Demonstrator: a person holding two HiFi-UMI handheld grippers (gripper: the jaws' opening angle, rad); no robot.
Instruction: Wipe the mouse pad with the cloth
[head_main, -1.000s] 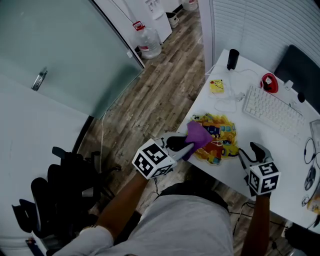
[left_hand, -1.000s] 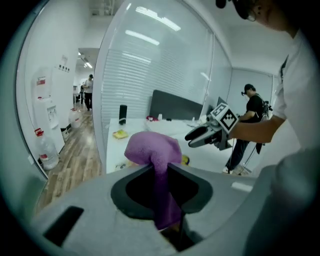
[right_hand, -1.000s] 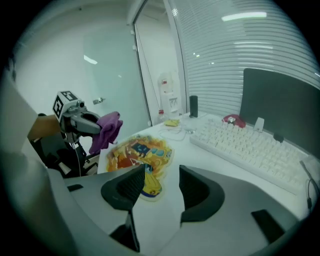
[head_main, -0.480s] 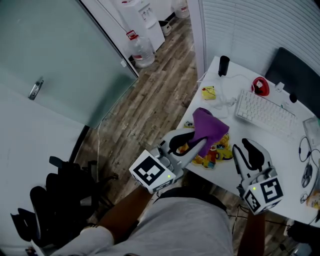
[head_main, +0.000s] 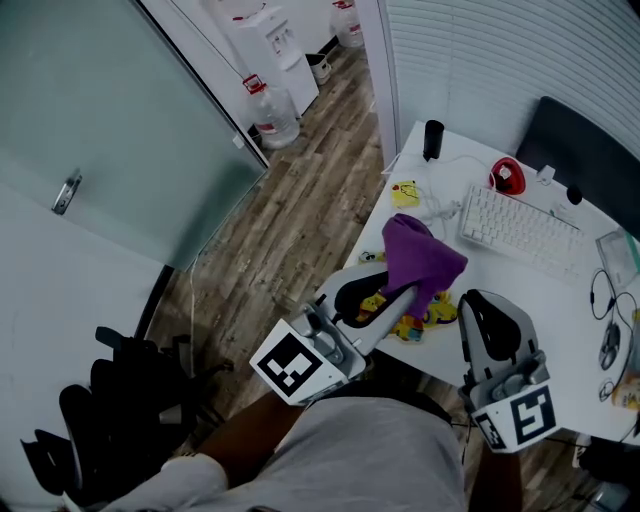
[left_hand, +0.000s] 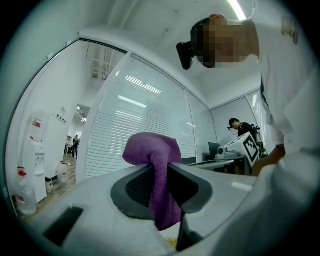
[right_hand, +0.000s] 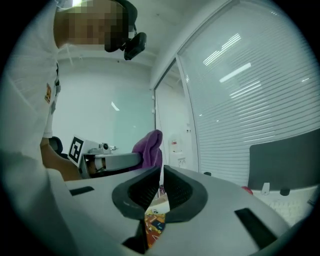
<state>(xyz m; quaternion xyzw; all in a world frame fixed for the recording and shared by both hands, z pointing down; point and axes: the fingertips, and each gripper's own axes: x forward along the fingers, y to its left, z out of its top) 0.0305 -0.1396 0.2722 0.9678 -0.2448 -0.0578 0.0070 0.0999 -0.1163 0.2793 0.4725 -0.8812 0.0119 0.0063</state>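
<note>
Closest to the person, both tools have just come up from the desk edge, and that lift is the main change. The right gripper points out level over the white desk. Its jaws are closing, down to a thin slit with nothing between them; a second ago they stood wide apart, low by the desk's near edge. The left gripper is clamped on a fold of the purple cloth, which bunches above the jaw tips and trails down between them. Just below and past it lies the colourful mouse pad, near the desk's front edge and partly hidden by the left tool. A second ago the cloth lay on that pad with the left tool down beside it; now it hangs in the air, clear of the pad. With no contact, no wiping is going on: this looks like either the end of a pass or a lift to reposition, and the cloth must come back down for another stroke. Farther back, the white keyboard lies untouched.
</note>
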